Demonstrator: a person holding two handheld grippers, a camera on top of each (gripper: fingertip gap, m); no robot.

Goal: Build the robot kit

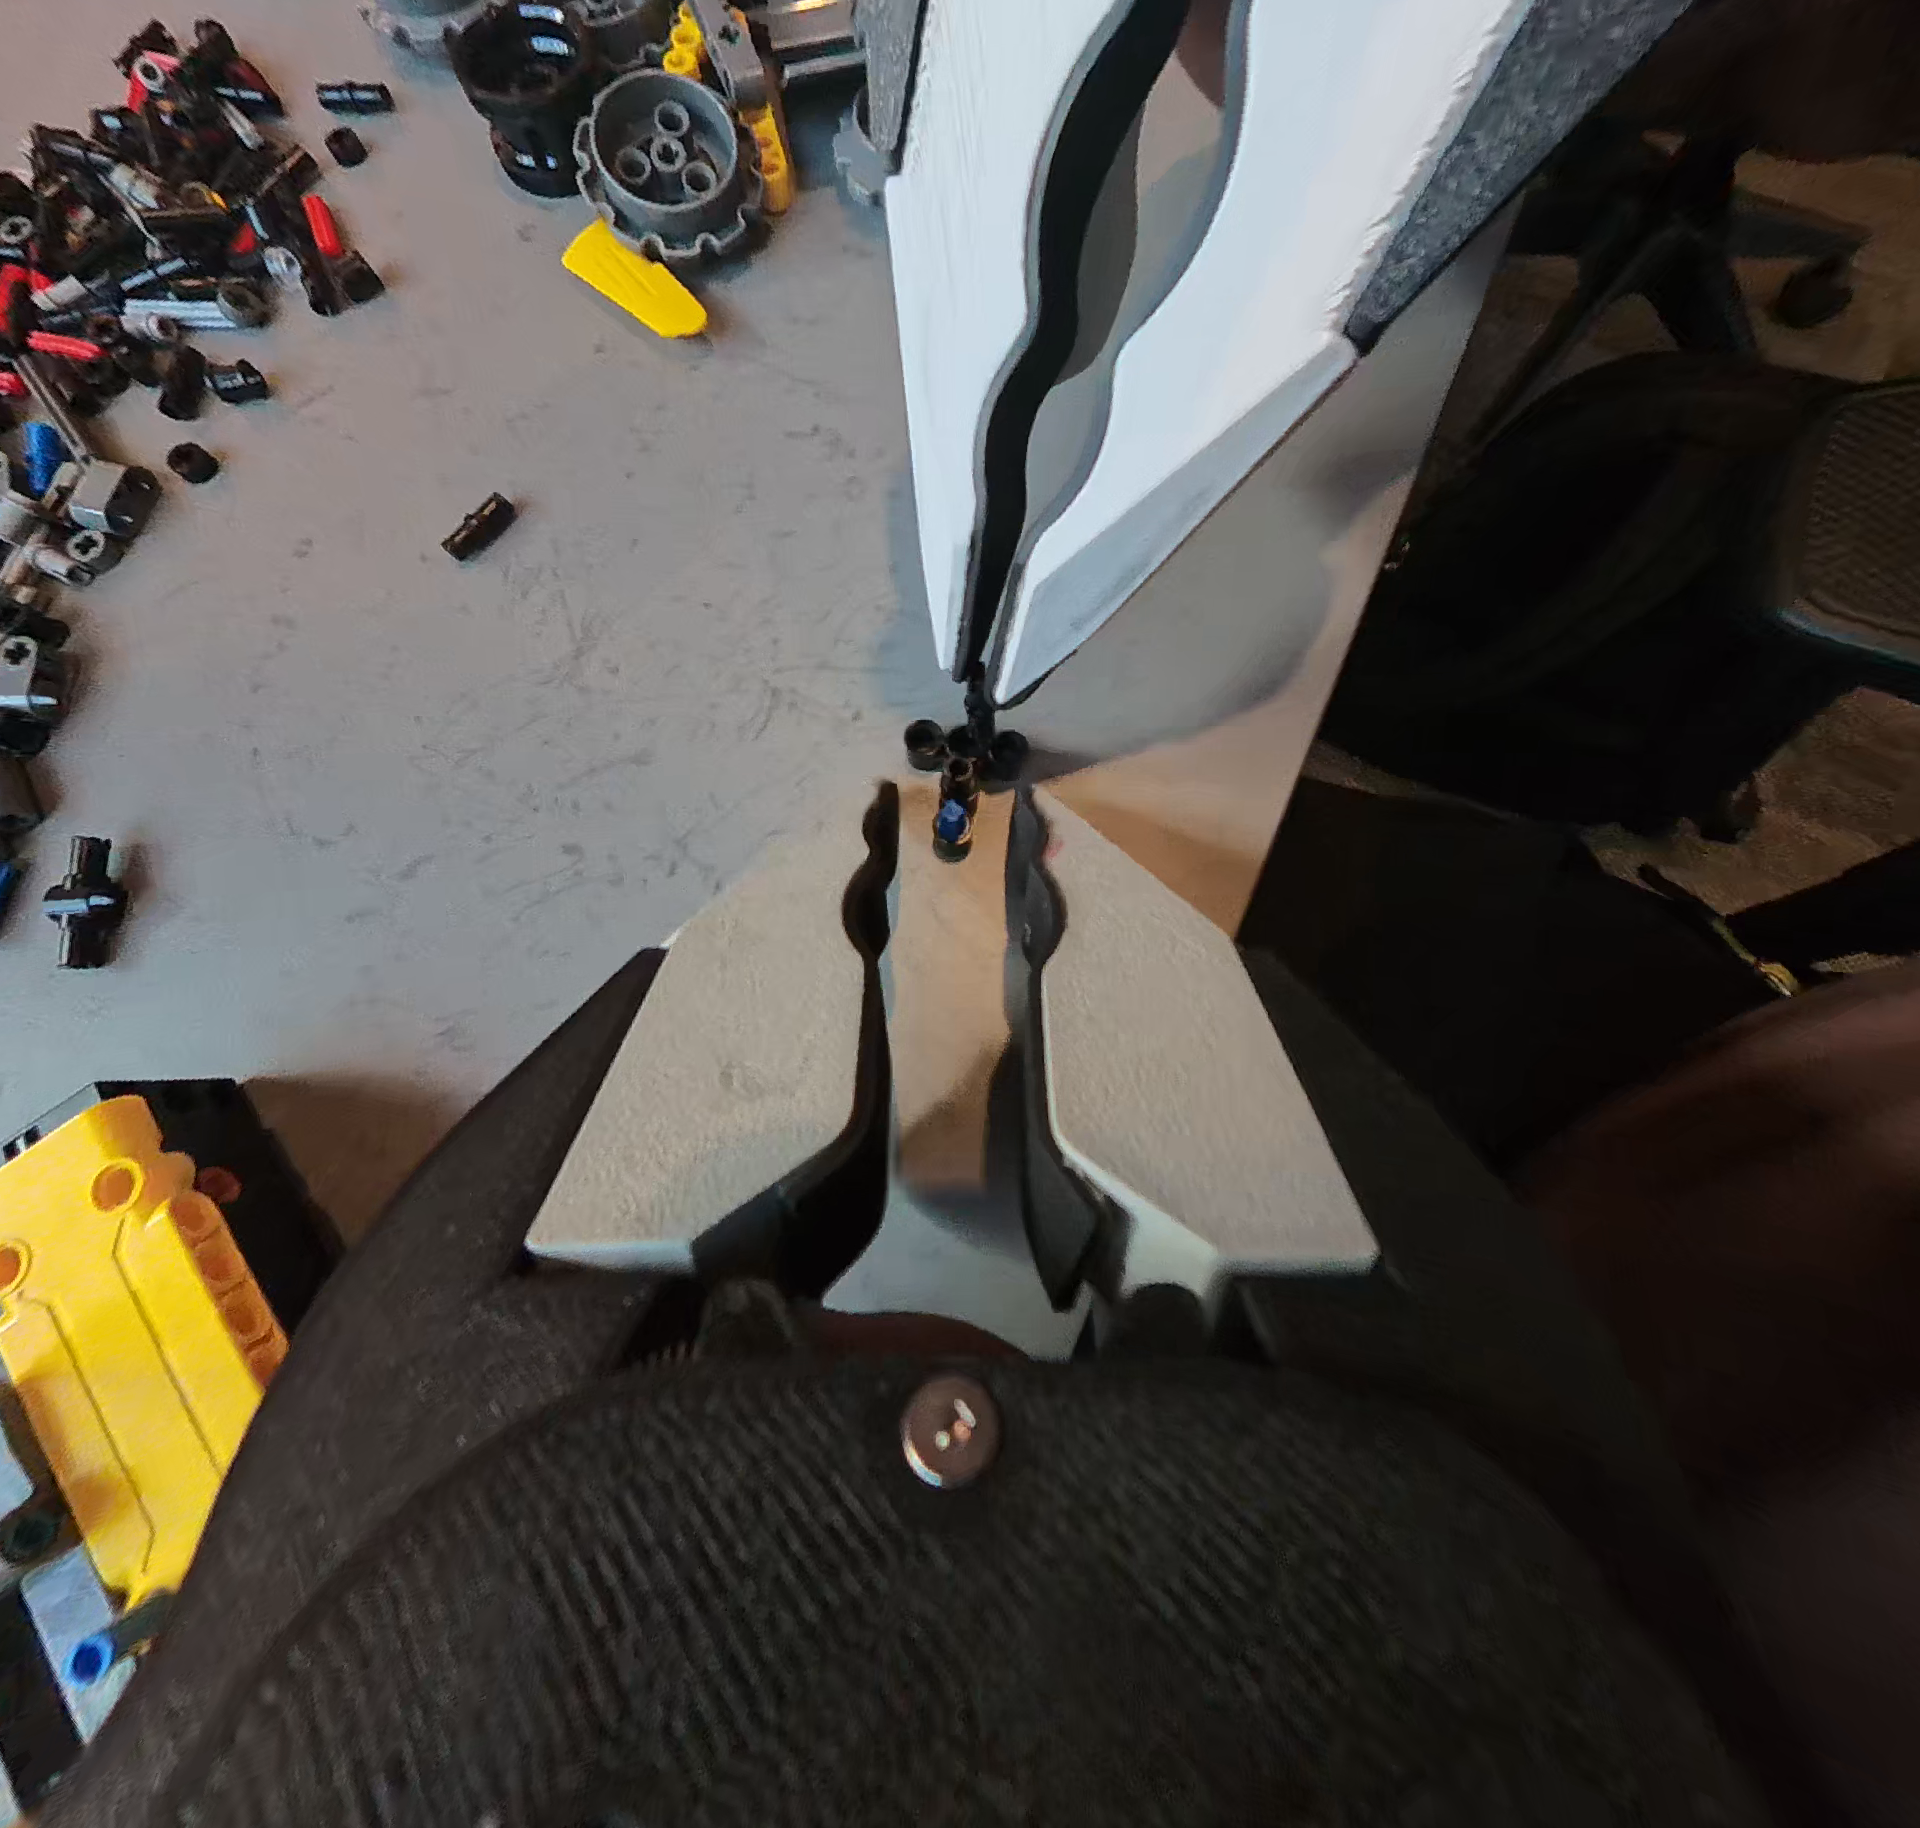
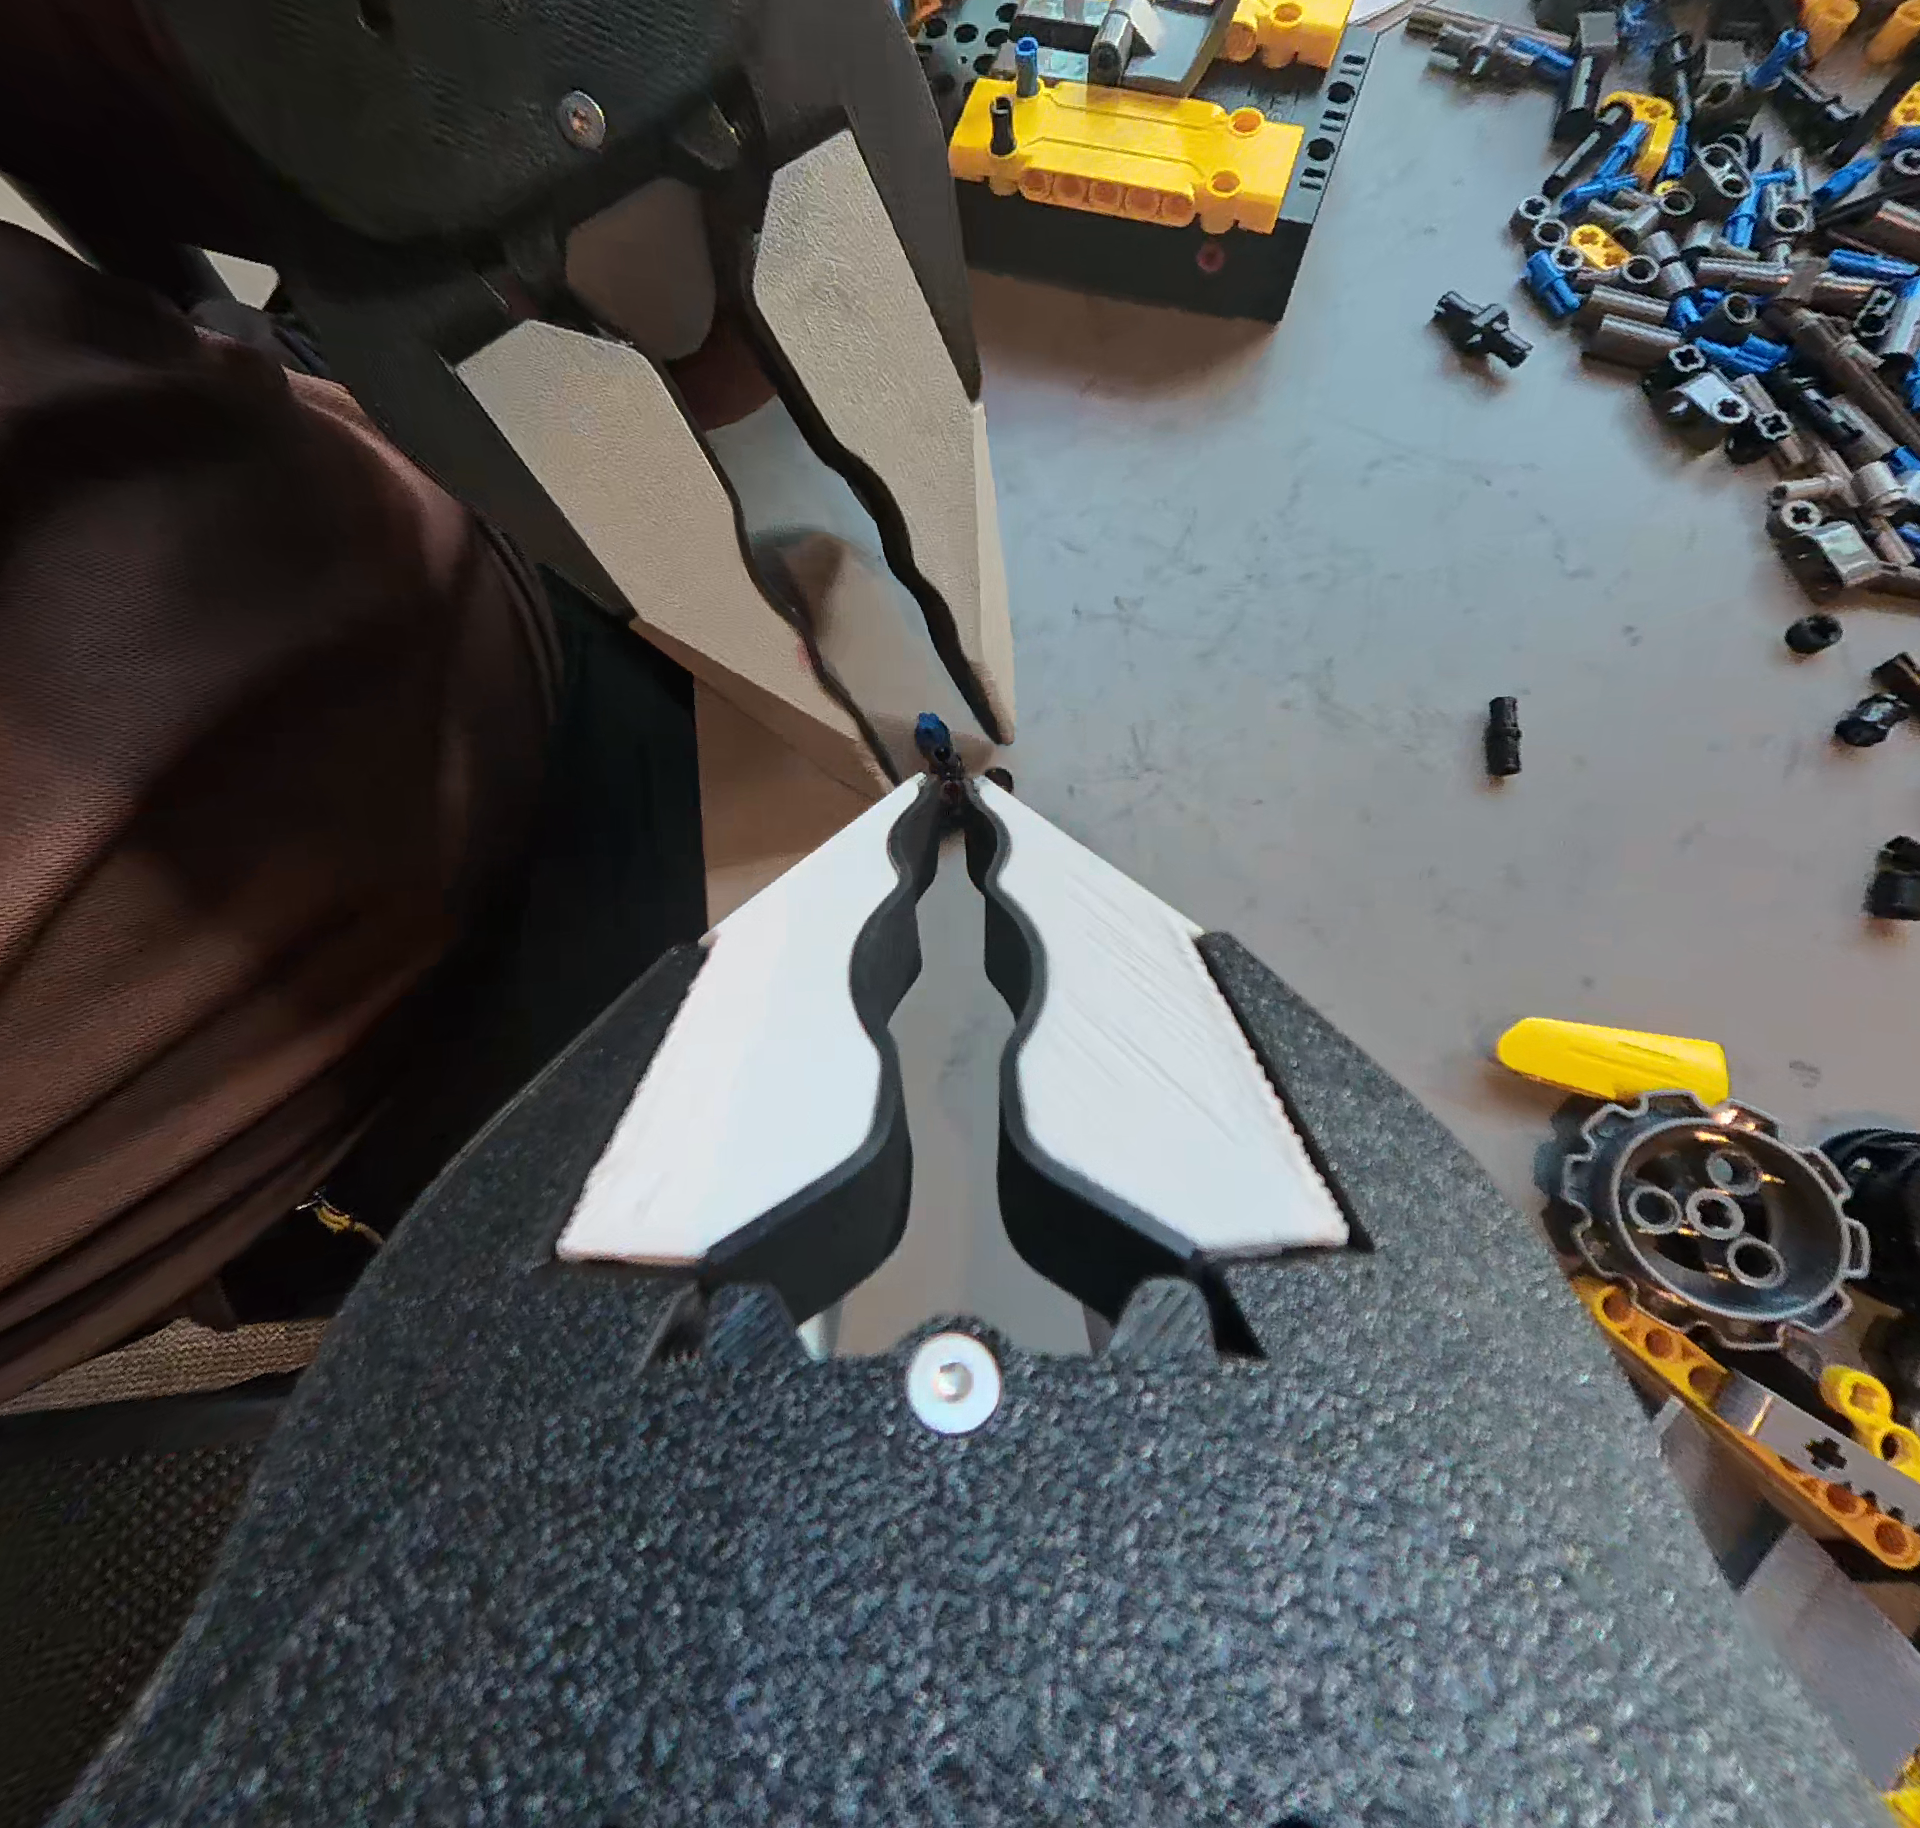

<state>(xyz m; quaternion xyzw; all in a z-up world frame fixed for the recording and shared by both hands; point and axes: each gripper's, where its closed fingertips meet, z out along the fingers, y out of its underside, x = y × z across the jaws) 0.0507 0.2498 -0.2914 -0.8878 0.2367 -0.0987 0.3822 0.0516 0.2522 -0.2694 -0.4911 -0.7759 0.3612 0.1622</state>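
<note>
Grippers tip to tip over the desk (image 1: 436, 739) edge: the right gripper (image 2: 948, 791), white-fingered, pinches a small black connector (image 1: 966, 748) by a thin stem, its tips pressed almost together on it. The left gripper (image 1: 951, 812) faces it with a clear gap between its tips, and a blue-tipped pin (image 1: 951, 828) sits in that gap, plugged into the connector; neither finger clearly touches the pin, so I read this gripper as spread, not gripping. So the pin looks already seated in the connector, and the little pair hangs in the air, held from the right side alone. Everything else is loose: a heap of black, red and blue pins (image 1: 135, 220) on the desk, grey wheels (image 1: 665, 163), a yellow wedge (image 1: 634, 282), a single black pin (image 1: 479, 525) lying apart. The yellow-and-black block (image 2: 1132, 147) stands nearby, with pins standing up out of its top. Plenty of parts are unassembled; only this small join looks made.
</note>
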